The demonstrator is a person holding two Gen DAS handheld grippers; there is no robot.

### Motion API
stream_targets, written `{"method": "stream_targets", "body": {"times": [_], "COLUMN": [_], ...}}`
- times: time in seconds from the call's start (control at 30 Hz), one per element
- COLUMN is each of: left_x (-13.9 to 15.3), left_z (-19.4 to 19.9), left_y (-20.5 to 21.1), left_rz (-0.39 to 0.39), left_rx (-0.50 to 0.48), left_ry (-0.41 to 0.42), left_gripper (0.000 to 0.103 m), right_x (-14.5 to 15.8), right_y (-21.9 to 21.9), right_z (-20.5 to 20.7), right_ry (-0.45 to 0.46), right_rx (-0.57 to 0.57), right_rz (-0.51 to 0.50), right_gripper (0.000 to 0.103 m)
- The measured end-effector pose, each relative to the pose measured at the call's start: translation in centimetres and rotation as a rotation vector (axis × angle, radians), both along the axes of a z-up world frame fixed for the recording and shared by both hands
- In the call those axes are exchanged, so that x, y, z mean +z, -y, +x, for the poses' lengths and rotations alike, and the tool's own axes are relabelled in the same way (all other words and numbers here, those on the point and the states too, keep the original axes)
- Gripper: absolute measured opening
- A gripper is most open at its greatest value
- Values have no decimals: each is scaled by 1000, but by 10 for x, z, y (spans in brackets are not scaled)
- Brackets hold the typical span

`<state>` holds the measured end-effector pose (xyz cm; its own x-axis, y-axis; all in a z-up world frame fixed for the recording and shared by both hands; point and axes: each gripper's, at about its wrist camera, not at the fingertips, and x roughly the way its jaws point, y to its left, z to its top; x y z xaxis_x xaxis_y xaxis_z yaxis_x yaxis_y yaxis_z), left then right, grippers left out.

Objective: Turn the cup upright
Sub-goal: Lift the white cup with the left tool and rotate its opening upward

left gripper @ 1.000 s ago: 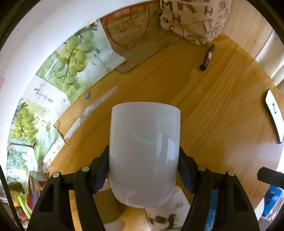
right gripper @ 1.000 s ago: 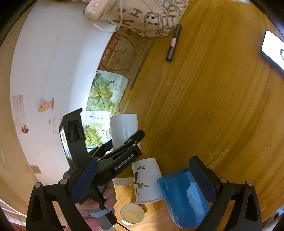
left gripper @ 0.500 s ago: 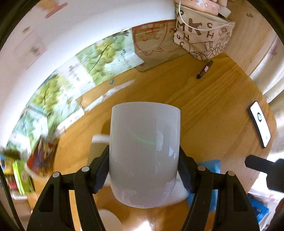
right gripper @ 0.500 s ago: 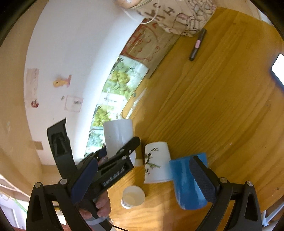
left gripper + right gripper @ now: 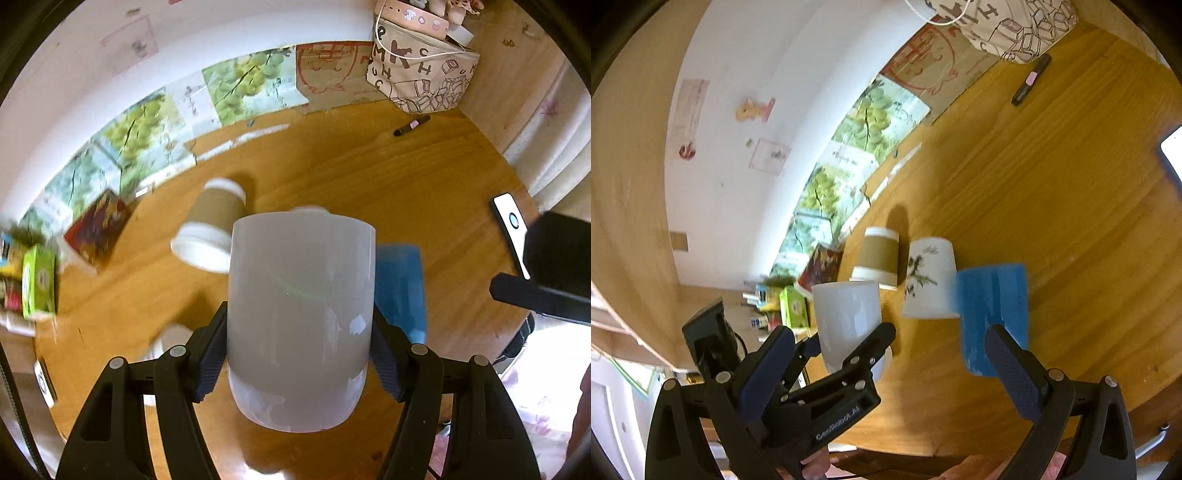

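My left gripper (image 5: pixel 299 354) is shut on a plain white cup (image 5: pixel 301 314) and holds it in the air above the wooden table (image 5: pixel 369 173); the cup's wide end points away from the camera. In the right wrist view the white cup (image 5: pixel 846 314) and the left gripper (image 5: pixel 846 343) show at lower left. My right gripper (image 5: pixel 886 369) is open and empty, with a blue cup (image 5: pixel 993 310) just beyond its right finger. A brown-sleeved cup (image 5: pixel 877 258) and a floral white cup (image 5: pixel 929 277) stand upside down on the table.
A patterned bag (image 5: pixel 421 77), a black marker (image 5: pixel 412 125) and a phone (image 5: pixel 511 225) lie toward the far and right side. Grape posters (image 5: pixel 243 88) lean on the wall. Small boxes (image 5: pixel 37 280) sit at the left edge.
My left gripper has lifted the white cup higher and tilted back, so more of the table and the other cups shows. The right gripper has also risen and pulled back.
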<state>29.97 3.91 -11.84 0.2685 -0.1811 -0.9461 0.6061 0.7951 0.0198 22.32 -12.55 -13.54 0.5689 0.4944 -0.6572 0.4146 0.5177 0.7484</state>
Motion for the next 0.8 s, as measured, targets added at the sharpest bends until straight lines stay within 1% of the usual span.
{"method": "stream_targets", "body": {"times": [0.17, 0.3, 0.47, 0.6, 0.8], "left_x": [-8, -20, -41, -58, -75], "left_z": [-26, -43, -58, -68, -74], "left_y": [-14, -29, -49, -59, -71], "left_rz": [-5, -25, -91, -116, -163], "left_rx": [45, 101, 162, 189, 235], "left_ry": [-27, -70, -163, -190, -230], "left_gripper": [72, 72, 72, 72, 72], "right_x": [-8, -18, -34, -49, -69], "right_y": [-14, -23, -39, -49, -64], "right_z": [-13, -21, -31, -37, -43], "right_ry": [-60, -115, -183, -227, -290], "right_rx": [61, 98, 160, 199, 266], "right_rz": [-35, -54, -103, -120, -157], "right_gripper": [103, 103, 103, 103, 103]}}
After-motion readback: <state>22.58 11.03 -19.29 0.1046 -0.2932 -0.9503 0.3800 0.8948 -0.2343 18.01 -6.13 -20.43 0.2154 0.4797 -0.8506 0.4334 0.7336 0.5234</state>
